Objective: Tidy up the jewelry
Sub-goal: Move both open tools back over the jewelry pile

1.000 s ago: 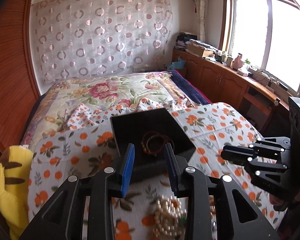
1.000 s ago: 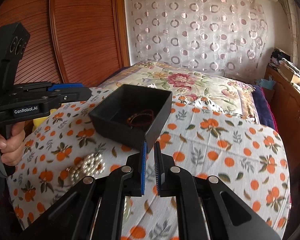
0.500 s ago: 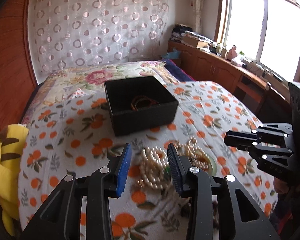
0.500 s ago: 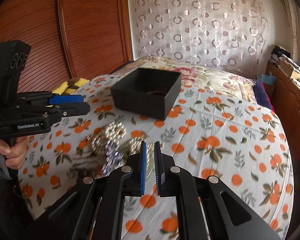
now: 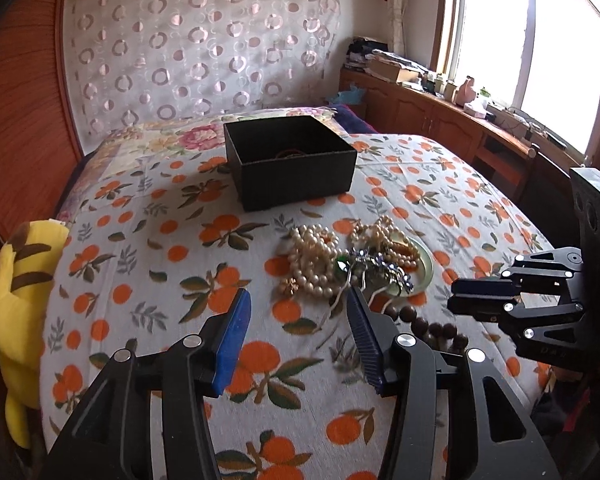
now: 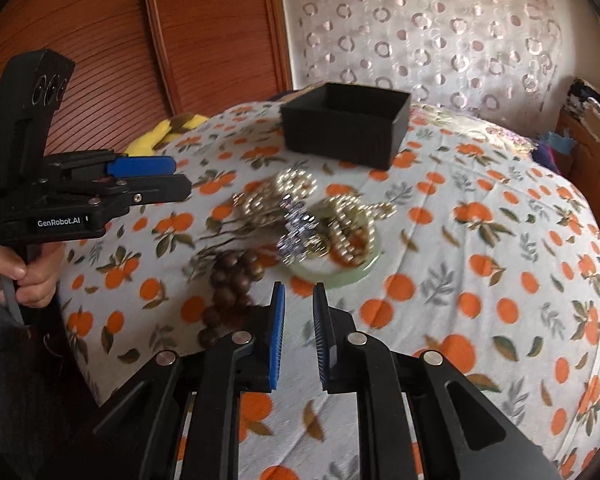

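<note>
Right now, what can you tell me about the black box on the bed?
The black box is square and open-topped, with no lid on it, and looks like matte textured cardboard. It stands upright on the orange-print bedspread, beyond the pile of pearls, apart from it. Neither gripper touches it. From the left wrist view a dark reddish bracelet shows just over the rim, lying on the bottom; the right wrist view shows only the walls.

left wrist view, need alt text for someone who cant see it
An open left gripper hovers over an orange-print bedspread, empty, short of a jewelry pile of pearls and wooden beads. An open black box sits farther back; the right gripper enters from the right.
</note>
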A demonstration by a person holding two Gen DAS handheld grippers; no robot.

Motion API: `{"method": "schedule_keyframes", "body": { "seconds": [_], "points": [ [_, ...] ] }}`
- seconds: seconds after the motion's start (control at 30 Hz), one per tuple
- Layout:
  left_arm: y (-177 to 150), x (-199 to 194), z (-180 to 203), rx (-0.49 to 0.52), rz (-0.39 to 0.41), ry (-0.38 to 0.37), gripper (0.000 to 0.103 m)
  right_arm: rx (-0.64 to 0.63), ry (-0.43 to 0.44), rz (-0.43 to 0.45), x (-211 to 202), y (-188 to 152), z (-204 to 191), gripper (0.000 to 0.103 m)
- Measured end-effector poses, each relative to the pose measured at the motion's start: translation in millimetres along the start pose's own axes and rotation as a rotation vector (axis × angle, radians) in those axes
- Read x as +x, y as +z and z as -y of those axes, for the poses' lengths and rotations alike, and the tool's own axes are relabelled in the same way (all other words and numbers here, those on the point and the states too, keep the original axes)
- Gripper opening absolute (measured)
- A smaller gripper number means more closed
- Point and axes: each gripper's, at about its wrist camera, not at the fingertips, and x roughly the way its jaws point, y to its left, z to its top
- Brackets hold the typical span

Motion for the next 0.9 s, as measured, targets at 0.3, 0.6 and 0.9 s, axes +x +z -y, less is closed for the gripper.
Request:
{"method": "schedule_keyframes", "body": {
  "seconds": [0.3, 0.6, 0.9],
  "points": [
    [-6, 9, 5, 0.005, -0.023, -0.012, 0.048, -0.013, 0.015, -0.034, 2, -6, -6, 0.022],
    [-1, 19, 13, 0.016, -0.038, -0.021, 0.048, -0.046, 0.026, -0.047, 3, -14, -10, 0.022],
    [13, 37, 35, 0.075, -0.053, -0.057, 0.058, 0.015, -0.044, 0.001, -18, -22, 23, 0.015]
  ]
}}
